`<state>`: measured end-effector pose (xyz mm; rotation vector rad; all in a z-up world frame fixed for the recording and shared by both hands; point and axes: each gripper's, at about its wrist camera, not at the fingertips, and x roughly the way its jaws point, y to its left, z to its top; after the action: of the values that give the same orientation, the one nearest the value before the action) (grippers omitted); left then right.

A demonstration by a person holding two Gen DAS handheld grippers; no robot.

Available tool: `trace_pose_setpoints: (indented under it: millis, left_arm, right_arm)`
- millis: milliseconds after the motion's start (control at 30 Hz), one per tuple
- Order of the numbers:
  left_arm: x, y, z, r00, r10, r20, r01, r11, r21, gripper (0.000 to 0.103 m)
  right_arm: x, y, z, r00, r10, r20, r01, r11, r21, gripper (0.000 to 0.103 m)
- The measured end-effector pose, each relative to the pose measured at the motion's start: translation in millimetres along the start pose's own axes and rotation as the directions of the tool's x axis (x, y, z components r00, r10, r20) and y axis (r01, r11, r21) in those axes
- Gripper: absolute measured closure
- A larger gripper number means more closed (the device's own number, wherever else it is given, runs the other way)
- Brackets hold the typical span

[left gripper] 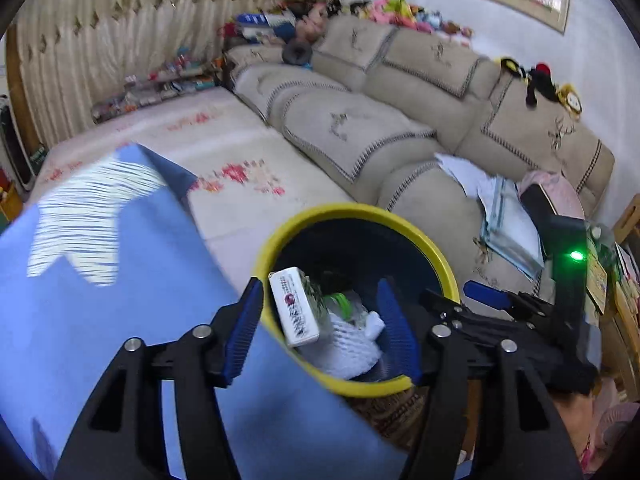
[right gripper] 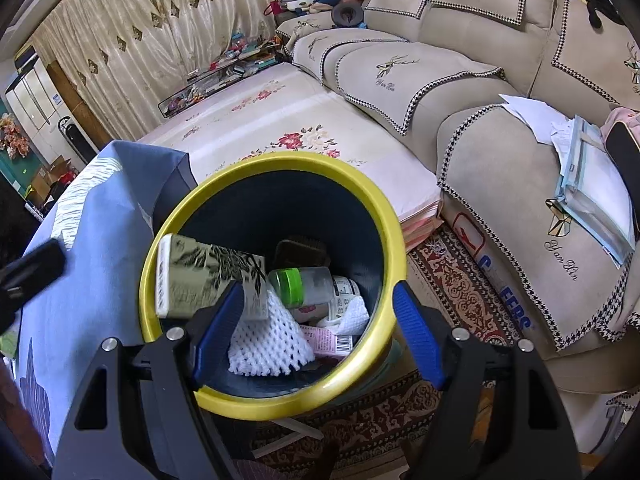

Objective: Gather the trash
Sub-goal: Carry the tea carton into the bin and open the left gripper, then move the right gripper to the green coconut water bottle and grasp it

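A yellow-rimmed dark blue bin [left gripper: 352,210] [right gripper: 280,162] stands beside a table with a blue cloth [left gripper: 120,300] [right gripper: 100,216]. Inside lie a white and green box [left gripper: 296,308] [right gripper: 200,276], a green-capped bottle [right gripper: 304,284], white foam netting [right gripper: 268,340] [left gripper: 348,344] and a pink packet [right gripper: 326,340]. My left gripper [left gripper: 320,332] is open and empty over the bin's near rim. My right gripper [right gripper: 320,344] is open and empty above the bin mouth; it also shows at the right of the left wrist view [left gripper: 486,294].
A beige sofa [right gripper: 480,92] [left gripper: 380,128] runs along the right, with papers [right gripper: 592,168] on its near seat. A floral mat [right gripper: 300,120] covers a low surface behind the bin. A patterned rug [right gripper: 460,288] lies on the floor. Toys and clutter [left gripper: 280,24] sit far back.
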<state>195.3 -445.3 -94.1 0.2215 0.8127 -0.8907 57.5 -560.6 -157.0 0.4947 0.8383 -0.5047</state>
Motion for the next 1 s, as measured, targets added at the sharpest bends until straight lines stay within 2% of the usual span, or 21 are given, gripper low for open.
trace_pose_setpoints:
  millis: [100, 200, 300, 400, 533, 600, 633, 700, 767, 833, 867, 900, 1000]
  left_arm:
    - [-42.4, 27.1, -19.0, 0.996, 0.027, 0.08, -0.026, 0.999, -0.024, 0.024]
    - [-88.0, 61.7, -46.4, 0.984, 0.088, 0.156, -0.079, 0.995, -0.066, 0.018]
    - [-130.3, 99.0, -74.8, 0.961, 0.168, 0.217, -0.145, 0.982, -0.12, 0.014]
    - [-168.3, 135.5, -102.4, 0.929, 0.27, 0.254, -0.231, 0.957, -0.174, 0.013]
    - [-216.8, 181.9, -142.6, 0.864, 0.416, 0.283, -0.349, 0.901, -0.259, 0.011]
    - [-233.9, 201.5, -161.2, 0.846, 0.458, 0.273, -0.379, 0.876, -0.297, 0.011]
    - [-244.4, 214.6, -173.5, 0.832, 0.489, 0.261, -0.398, 0.855, -0.333, 0.011]
    - [-261.3, 237.9, -199.1, 0.82, 0.522, 0.234, -0.411, 0.822, -0.395, 0.01]
    - [-271.7, 258.1, -217.9, 0.817, 0.538, 0.205, -0.414, 0.797, -0.441, 0.01]
    - [-281.8, 274.7, -236.3, 0.809, 0.559, 0.181, -0.424, 0.769, -0.479, 0.01]
    - [-288.0, 284.0, -245.5, 0.795, 0.581, 0.173, -0.434, 0.745, -0.506, 0.01]
    - [-296.0, 292.5, -252.6, 0.774, 0.611, 0.166, -0.449, 0.714, -0.536, 0.01]
    - [-310.9, 309.5, -270.6, 0.729, 0.666, 0.158, -0.467, 0.653, -0.596, 0.01]
  right_arm:
    - [0.5, 6.9, -1.5, 1.0, 0.005, -0.002, -0.005, 1.0, -0.014, 0.031]
    - [0.8, 14.8, -2.4, 1.0, 0.005, -0.005, -0.005, 1.0, -0.029, 0.031]
    - [0.6, 24.8, -2.0, 1.0, 0.001, -0.006, -0.001, 0.999, -0.049, 0.031]
    - [-0.3, 38.8, -4.2, 1.0, -0.002, -0.007, 0.001, 0.997, -0.072, 0.031]
    - [-0.9, 67.3, -5.5, 1.0, 0.003, -0.012, -0.004, 0.992, -0.126, 0.031]
    - [-1.3, 85.2, -7.8, 1.0, 0.014, -0.017, -0.016, 0.987, -0.158, 0.031]
    - [-0.9, 95.3, -8.4, 0.999, 0.023, -0.022, -0.027, 0.984, -0.177, 0.031]
    - [-0.4, 121.2, -9.7, 0.998, 0.052, -0.036, -0.059, 0.974, -0.219, 0.031]
    - [-0.9, 149.1, -11.6, 0.996, 0.077, -0.047, -0.087, 0.96, -0.266, 0.031]
    - [-3.5, 191.5, -16.7, 0.991, 0.119, -0.066, -0.134, 0.933, -0.335, 0.03]
    - [-5.3, 206.9, -20.0, 0.987, 0.139, -0.076, -0.157, 0.921, -0.357, 0.03]
    - [-7.6, 227.1, -24.0, 0.982, 0.167, -0.09, -0.189, 0.904, -0.384, 0.03]
    - [-17.0, 289.7, -40.0, 0.959, 0.25, -0.135, -0.284, 0.844, -0.455, 0.03]
